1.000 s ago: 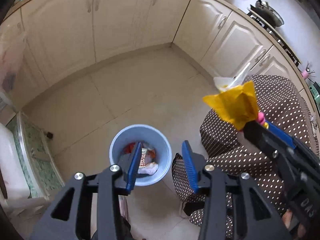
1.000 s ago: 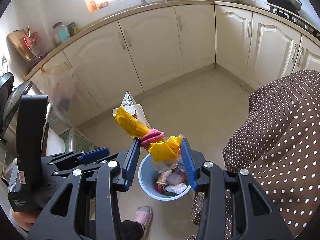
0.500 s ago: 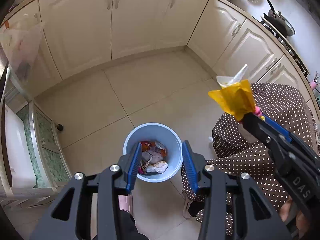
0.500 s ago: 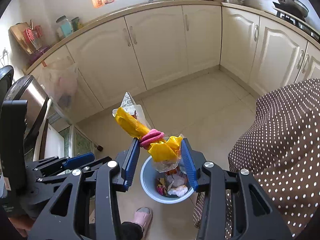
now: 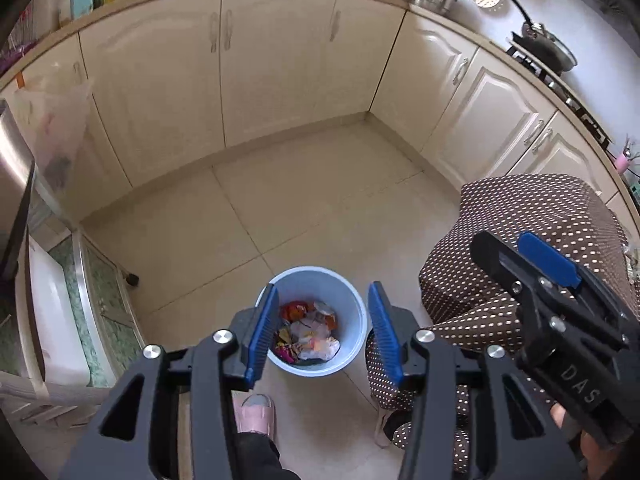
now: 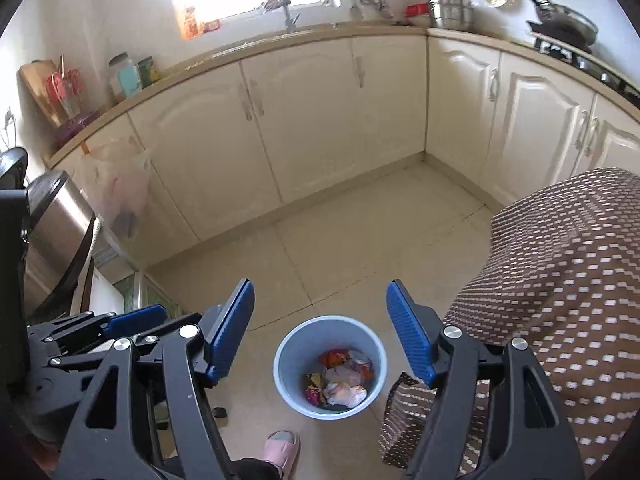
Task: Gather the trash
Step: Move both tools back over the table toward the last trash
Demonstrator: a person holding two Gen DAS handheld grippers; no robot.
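A light blue bin (image 5: 352, 300) stands on the tiled floor and holds several crumpled wrappers (image 5: 306, 334). It also shows in the right wrist view (image 6: 289, 364) with the wrappers (image 6: 340, 380) inside. My left gripper (image 5: 322, 332) is open and empty, held high above the bin. My right gripper (image 6: 320, 336) is open wide and empty, also above the bin. The right gripper's body shows at the right of the left wrist view (image 5: 560, 300). The left gripper's body shows at the left of the right wrist view (image 6: 120, 332).
Cream kitchen cabinets (image 6: 312, 120) line the far and right walls. A brown polka-dot cloth (image 5: 540, 232) covers something at the right. A steel appliance (image 6: 56, 224) stands at the left. The person's pink slipper (image 5: 256, 416) is by the bin.
The right gripper has opened and the yellow wrapper bundle with the pink band is no longer between its fingers. Both grippers have tilted up, so more of the kitchen shows.
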